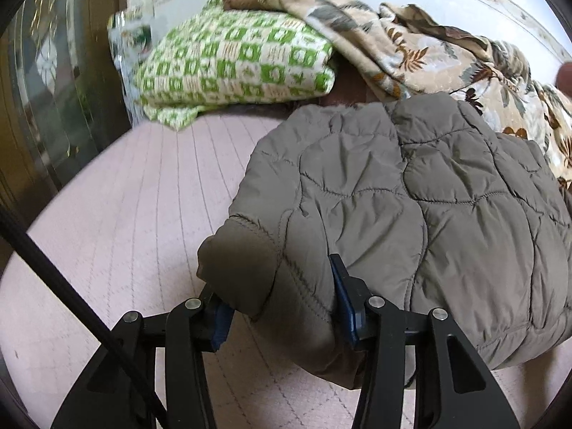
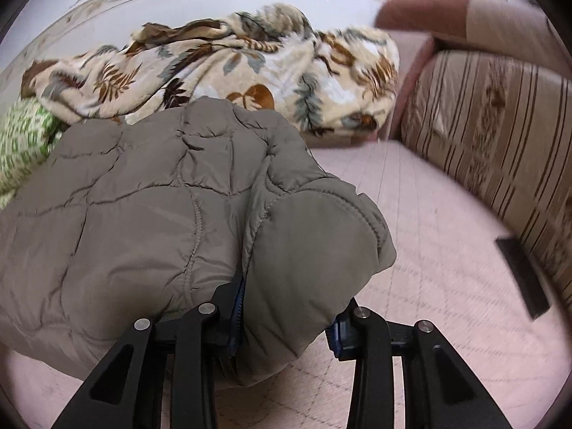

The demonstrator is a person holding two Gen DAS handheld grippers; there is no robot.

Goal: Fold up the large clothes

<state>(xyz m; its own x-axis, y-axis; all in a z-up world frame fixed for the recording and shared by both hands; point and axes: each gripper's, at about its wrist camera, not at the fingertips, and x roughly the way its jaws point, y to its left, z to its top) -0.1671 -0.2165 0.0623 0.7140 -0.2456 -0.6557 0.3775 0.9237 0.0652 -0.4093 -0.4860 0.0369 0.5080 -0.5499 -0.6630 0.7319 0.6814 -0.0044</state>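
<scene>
the quilted grey-brown jacket lies on the pink quilted floor mat, bunched into a thick bundle, with a leaf-print blanket just behind it and a green checked cloth near its far left. the left tongs pinch the near left corner of the jacket, a puffy fold filling the gap between the blue pads. the right tongs grip the near right corner the same way, padded fabric pressed between both fingers. a striped sofa stands to the right, apart from the jacket. judged step: carrying the near edge forward to lay it over the far half. to do it well, both corners probably should rise together and level, so the thick filling does not twist; the edge likely needs to travel clear over the bulk before lowering. risk: slippery shell fabric may slide out of the pads; the far edge may drag into the blanket. release best only once the layers rest flat.
</scene>
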